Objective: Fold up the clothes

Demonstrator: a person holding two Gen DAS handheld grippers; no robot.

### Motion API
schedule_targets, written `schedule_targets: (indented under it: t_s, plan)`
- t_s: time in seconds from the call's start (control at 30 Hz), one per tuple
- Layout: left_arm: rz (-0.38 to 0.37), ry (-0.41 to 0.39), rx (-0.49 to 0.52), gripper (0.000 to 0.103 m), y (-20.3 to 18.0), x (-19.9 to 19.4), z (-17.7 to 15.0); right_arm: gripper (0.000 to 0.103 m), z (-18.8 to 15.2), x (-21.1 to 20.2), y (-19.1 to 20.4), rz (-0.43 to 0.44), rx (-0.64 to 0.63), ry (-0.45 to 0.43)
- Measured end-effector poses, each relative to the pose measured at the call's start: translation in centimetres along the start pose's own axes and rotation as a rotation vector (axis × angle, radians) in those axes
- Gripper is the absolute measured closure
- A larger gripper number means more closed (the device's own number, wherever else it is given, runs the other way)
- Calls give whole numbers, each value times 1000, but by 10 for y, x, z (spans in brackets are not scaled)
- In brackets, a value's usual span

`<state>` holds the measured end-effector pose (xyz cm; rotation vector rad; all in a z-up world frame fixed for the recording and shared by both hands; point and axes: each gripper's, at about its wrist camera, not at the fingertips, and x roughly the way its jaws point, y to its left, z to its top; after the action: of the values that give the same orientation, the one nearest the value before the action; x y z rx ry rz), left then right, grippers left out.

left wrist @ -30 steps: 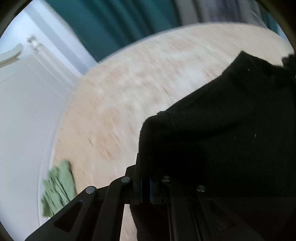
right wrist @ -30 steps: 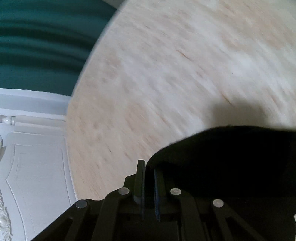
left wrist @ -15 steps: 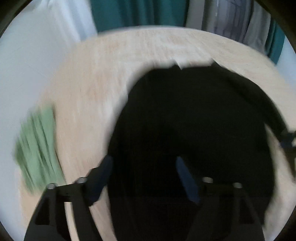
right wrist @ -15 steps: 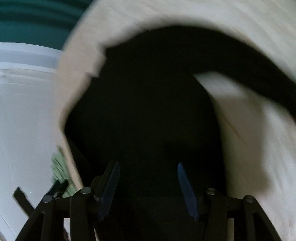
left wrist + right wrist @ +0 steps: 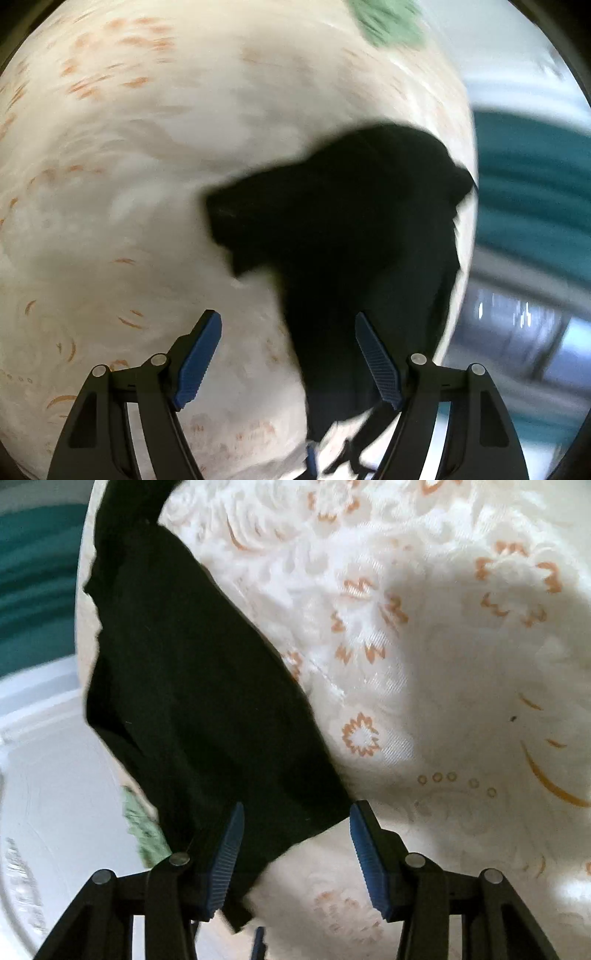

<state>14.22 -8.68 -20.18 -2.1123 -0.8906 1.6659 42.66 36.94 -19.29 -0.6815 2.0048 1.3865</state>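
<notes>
A black garment (image 5: 351, 229) lies bunched on a white cover with orange patterns (image 5: 129, 166). My left gripper (image 5: 286, 325) hangs open above it; the cloth's narrow lower part runs past the right finger's blue pad (image 5: 376, 365), and the pads do not press on it. In the right wrist view the same black garment (image 5: 192, 686) stretches from the upper left down to my right gripper (image 5: 295, 812). Its jaws are closing, still apart, with the garment's lower corner between them and untouched by the pads.
A green cloth (image 5: 388, 22) lies near the cover's edge, also seen as a green cloth (image 5: 144, 830) beside the right gripper's left finger. Teal curtains (image 5: 33, 590) and white furniture (image 5: 44, 775) stand beyond the edge. Patterned cover (image 5: 461, 664) spreads to the right.
Both grippers were shut on the black garment a second ago and have opened and let it go. Both swung across and lower; the left one rolled, so the green cloth now shows at the top.
</notes>
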Motion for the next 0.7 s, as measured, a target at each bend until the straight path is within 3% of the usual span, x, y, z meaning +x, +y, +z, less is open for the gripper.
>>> schedule_targets:
  t_s: [0.1, 0.2, 0.37, 0.6, 0.67, 0.7]
  plan:
    - [6, -3, -51, 26, 6, 8, 10, 52, 1, 12, -1, -29, -10, -19]
    - [44, 17, 5, 19, -3, 16, 11, 50, 3, 19, -8, -23, 38, -29]
    - [55, -10, 158, 19, -40, 21, 2, 47, 0, 19, -6, -2, 46, -59]
    - [145, -5, 211, 19, -68, 46, 3, 47, -1, 21, -4, -14, 58, -87]
    - [182, -24, 228, 37, -72, 44, 1, 50, 1, 22, -2, -25, 60, -88]
    - [209, -33, 255, 60, -73, 44, -1, 54, 1, 21, 0, -33, 53, -92]
